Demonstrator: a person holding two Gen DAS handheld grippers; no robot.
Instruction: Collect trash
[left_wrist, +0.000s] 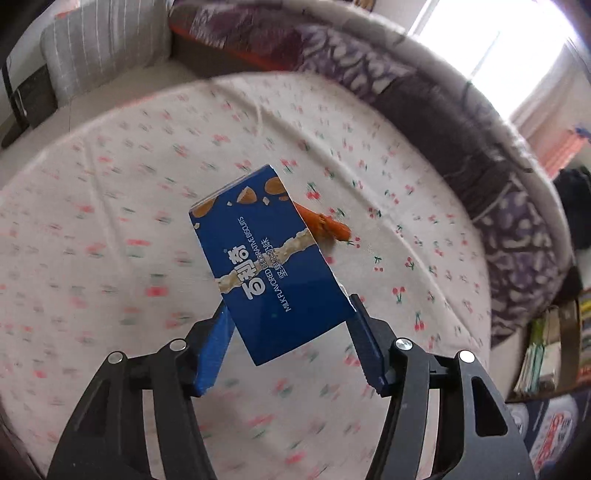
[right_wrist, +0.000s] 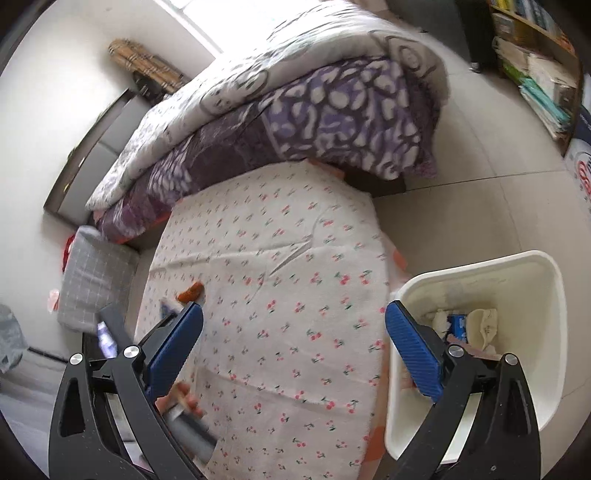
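Note:
My left gripper (left_wrist: 290, 314) is shut on a blue biscuit box (left_wrist: 269, 258) and holds it above the cherry-print bed sheet (left_wrist: 110, 221). An orange wrapper (left_wrist: 327, 225) lies on the sheet just behind the box; it also shows in the right wrist view (right_wrist: 190, 291). My right gripper (right_wrist: 293, 332) is open and empty above the sheet near the bed's edge. A white trash bin (right_wrist: 535, 280) stands on the floor beside the bed, to the right of the right gripper, with several pieces of trash (right_wrist: 465, 325) inside.
A folded purple and white quilt (right_wrist: 295, 110) lies along the far side of the bed. A grey checked pillow (right_wrist: 96, 273) lies at the bed's left. A bookshelf (right_wrist: 535, 66) stands at the far right. The person's hand (right_wrist: 184, 402) with the left tool shows lower left.

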